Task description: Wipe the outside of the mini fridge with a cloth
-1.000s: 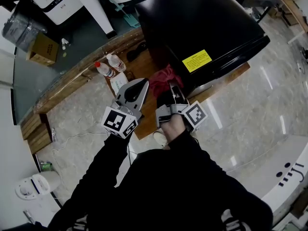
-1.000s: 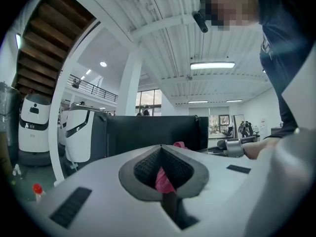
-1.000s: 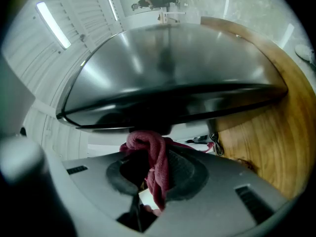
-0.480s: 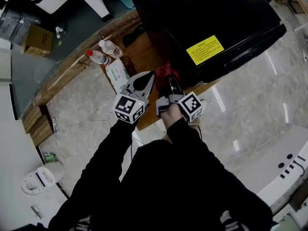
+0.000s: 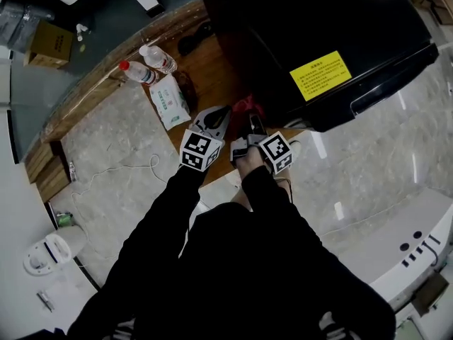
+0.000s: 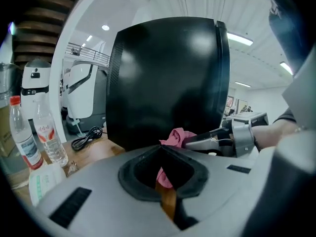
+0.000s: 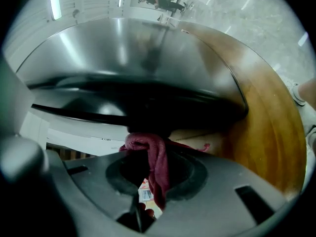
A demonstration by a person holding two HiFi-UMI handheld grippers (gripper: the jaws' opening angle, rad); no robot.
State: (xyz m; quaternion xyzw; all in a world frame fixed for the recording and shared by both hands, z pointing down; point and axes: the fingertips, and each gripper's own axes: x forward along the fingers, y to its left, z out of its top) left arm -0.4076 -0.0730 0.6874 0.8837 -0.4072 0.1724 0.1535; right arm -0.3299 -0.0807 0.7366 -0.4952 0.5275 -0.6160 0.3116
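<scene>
— What is left of the fridge?
— Two water bottles (image 5: 145, 66), upright, and one packet of wipes (image 5: 170, 99), flat. Both are on the wooden platform (image 5: 205, 66), left of the mini fridge (image 5: 283, 27).
— My left gripper?
— Your left gripper (image 5: 221, 113): jaws closed tip to tip with nothing in them, aimed at the fridge's lower side, just left of the cloth.
— The cloth?
— One red cloth (image 5: 245, 105), bunched, up against the fridge's black side near its bottom edge.
— My right gripper?
— Your right gripper (image 5: 253, 122): jaws clamped on the cloth, one fold hanging between them. Further right is one yellow label (image 5: 324, 75) on the fridge's black face.
</scene>
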